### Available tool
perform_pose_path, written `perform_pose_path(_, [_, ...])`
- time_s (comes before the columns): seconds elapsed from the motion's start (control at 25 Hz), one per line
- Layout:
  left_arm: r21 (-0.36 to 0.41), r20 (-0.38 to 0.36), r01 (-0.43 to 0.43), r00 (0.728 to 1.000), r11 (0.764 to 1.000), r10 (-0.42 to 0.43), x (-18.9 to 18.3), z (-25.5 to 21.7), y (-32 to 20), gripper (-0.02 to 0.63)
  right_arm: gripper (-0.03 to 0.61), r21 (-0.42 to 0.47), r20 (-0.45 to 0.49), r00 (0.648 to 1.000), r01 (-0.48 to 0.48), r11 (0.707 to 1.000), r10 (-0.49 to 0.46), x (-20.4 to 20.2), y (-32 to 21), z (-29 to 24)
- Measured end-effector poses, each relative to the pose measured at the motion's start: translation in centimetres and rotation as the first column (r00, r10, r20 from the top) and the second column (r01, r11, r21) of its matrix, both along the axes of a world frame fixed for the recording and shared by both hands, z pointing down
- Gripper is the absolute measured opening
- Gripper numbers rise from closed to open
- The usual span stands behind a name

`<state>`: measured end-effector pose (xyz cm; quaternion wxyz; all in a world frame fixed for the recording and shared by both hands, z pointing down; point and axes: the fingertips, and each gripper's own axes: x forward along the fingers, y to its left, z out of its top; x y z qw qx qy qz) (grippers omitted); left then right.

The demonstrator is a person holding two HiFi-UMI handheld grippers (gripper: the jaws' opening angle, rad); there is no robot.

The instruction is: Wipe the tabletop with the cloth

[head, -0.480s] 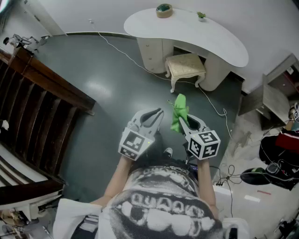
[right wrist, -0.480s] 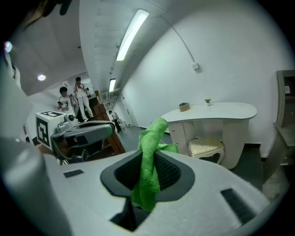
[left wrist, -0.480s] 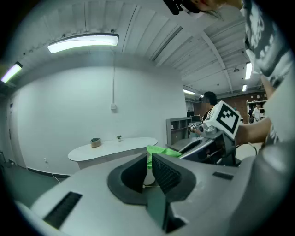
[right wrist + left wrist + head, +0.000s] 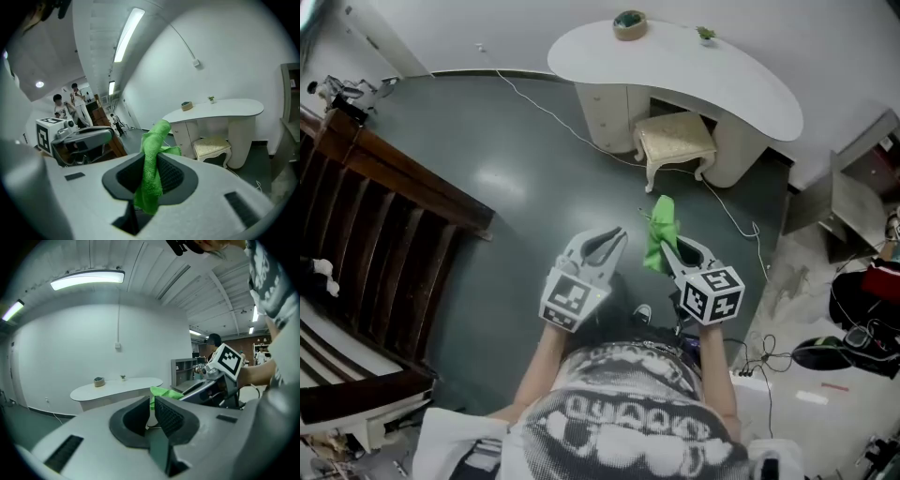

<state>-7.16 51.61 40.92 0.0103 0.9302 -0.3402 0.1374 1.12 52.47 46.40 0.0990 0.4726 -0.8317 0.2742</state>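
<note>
The green cloth (image 4: 659, 230) is not on the worktop. It sits at the centre of the head view, gripped in the right tongs (image 4: 673, 247) and held in the air over the dark floor (image 4: 516, 178). In the right gripper view, the right tongs (image 4: 151, 164) are clenched on the cloth (image 4: 152, 173). The fabric is pinched between the two ribbed pads. One bunched end stands up past the tips, and the other end hangs down behind the pads.

The left tongs (image 4: 606, 234) are just beside the cloth, towards the left of the frame, and do not touch it. In the left gripper view, the left tongs (image 4: 151, 409) are clenched to a thin slit with nothing between the pads. The cloth (image 4: 164, 392) shows beyond the tips, at the end of the other tongs.

The white curved worktop (image 4: 722, 80) lies at the upper centre of the head view, well apart from both tongs. It carries a small round container (image 4: 629, 21) and a small plant (image 4: 705, 34). A cream stool (image 4: 675, 139) stands under the worktop edge. A dark wooden slatted frame (image 4: 384, 216) fills the left of the frame.
</note>
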Motion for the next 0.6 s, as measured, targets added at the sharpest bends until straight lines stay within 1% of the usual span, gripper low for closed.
perform_pose_path(0.2, [-0.017, 0.004, -0.006, 1.0, 1.0, 0.006, -1.1, 0.3, -2.8, 0.032, 0.074, -0.027, 0.002, 1.0, -0.008, 1.0, 0.008, -0.9, -2.6, 0.3])
perform_pose_path(0.4, [-0.015, 0.005, -0.008, 1.0, 1.0, 0.008, -3.0, -0.2, -8.3, 0.032, 0.074, -0.034, -0.01, 1.0, -0.01, 0.999, 0.01, -2.7, -7.0, -0.1])
perform_pose_path(0.6, [-0.007, -0.022, -0.006, 1.0, 1.0, 0.006, -5.4, -1.2, -13.6, 0.032, 0.074, -0.042, -0.034, 0.999, -0.013, 0.999, 0.012, -4.8, -12.0, -0.6])
